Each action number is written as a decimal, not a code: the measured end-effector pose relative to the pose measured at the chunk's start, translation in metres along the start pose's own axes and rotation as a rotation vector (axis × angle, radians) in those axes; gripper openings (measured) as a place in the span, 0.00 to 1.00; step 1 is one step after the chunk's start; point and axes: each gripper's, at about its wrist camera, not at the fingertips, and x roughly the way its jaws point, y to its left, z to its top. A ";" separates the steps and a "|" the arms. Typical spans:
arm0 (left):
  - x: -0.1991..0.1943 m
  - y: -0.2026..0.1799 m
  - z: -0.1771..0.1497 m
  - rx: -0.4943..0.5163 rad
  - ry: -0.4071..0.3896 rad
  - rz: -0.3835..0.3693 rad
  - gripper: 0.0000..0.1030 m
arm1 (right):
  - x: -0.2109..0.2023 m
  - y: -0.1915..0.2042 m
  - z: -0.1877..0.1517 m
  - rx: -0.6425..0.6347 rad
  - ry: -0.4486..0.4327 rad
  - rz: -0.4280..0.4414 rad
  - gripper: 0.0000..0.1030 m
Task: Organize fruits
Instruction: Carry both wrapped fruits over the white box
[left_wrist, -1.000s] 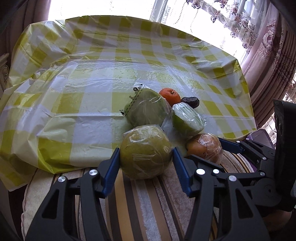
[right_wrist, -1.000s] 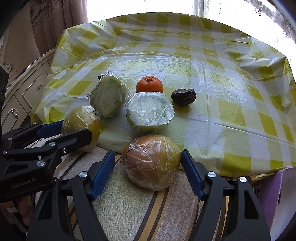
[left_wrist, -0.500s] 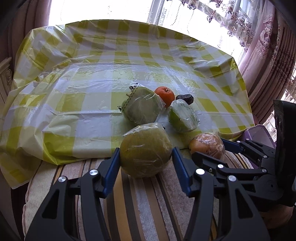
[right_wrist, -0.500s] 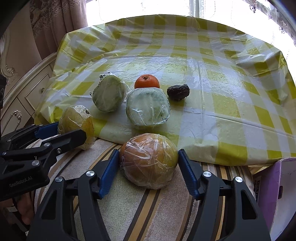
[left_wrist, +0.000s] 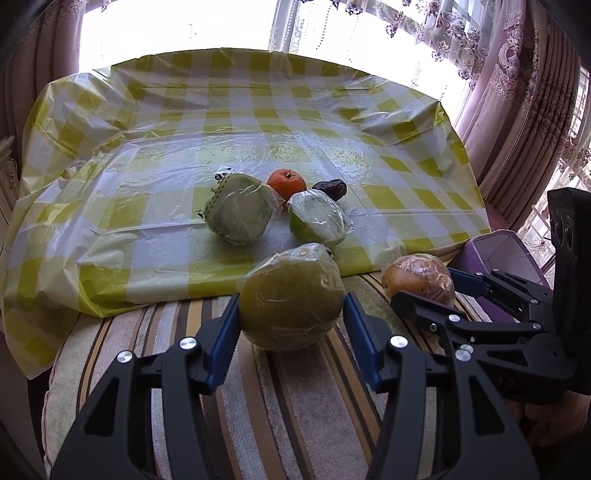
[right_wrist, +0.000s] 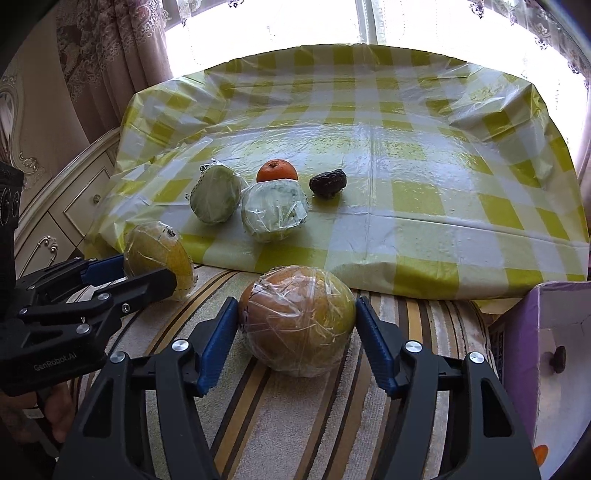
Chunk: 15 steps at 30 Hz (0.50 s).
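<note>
Left gripper (left_wrist: 291, 314) clamps the green pomelo (left_wrist: 291, 295), right gripper (right_wrist: 297, 325) the orange pomelo (right_wrist: 299, 325), both just off the tablecloth (right_wrist: 406, 229) edge; film-wrapped, probably heavy and slippery, so grip at the widest girth.

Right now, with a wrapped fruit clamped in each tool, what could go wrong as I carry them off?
The left tool grips the wrapped green fruit and the right tool grips the wrapped orange-brown fruit only at the sides, on slick film; either could slip or roll out. The tools sit close together, so a swing could knock them. The purple box at the right edge could catch the right tool.
</note>
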 end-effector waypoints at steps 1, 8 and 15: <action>0.000 -0.006 0.000 0.012 0.001 -0.005 0.54 | -0.004 -0.006 -0.002 0.011 -0.005 -0.002 0.61; 0.009 -0.057 0.002 0.119 0.018 -0.060 0.54 | -0.037 -0.055 -0.016 0.107 -0.048 -0.041 0.61; 0.020 -0.117 0.005 0.235 0.041 -0.120 0.54 | -0.064 -0.109 -0.038 0.219 -0.079 -0.093 0.61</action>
